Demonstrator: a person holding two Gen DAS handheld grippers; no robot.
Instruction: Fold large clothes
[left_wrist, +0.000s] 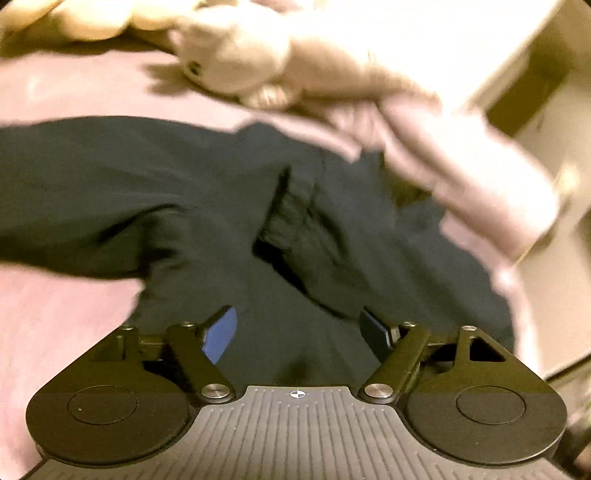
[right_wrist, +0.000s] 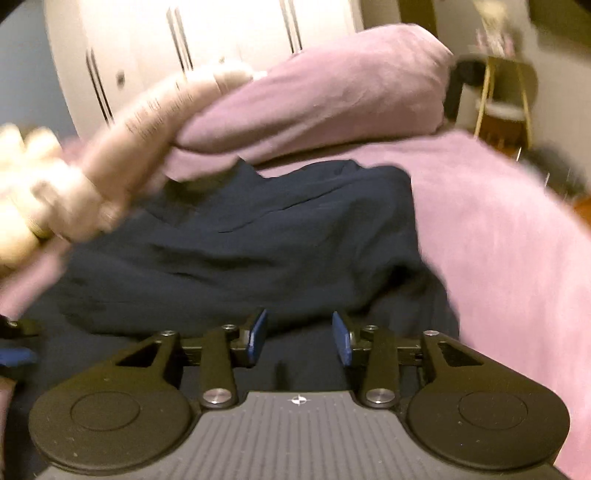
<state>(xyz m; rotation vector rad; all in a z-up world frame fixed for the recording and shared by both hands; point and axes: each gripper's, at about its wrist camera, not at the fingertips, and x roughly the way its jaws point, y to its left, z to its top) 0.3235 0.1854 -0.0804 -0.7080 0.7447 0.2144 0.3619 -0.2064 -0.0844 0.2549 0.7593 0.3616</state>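
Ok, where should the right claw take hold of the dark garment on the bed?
Grip the dark navy garment at its right-hand edge, where it lies on the pink bedspread. Come in from the right, low along the bed: that edge is straight, exposed and clear of the plush toy. The right claw is already open.

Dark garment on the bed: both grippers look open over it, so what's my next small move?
Probably lower the left gripper and right gripper onto the dark garment and close on its near edge: both are open, holding nothing, and it lies crumpled on the pink bedspread.
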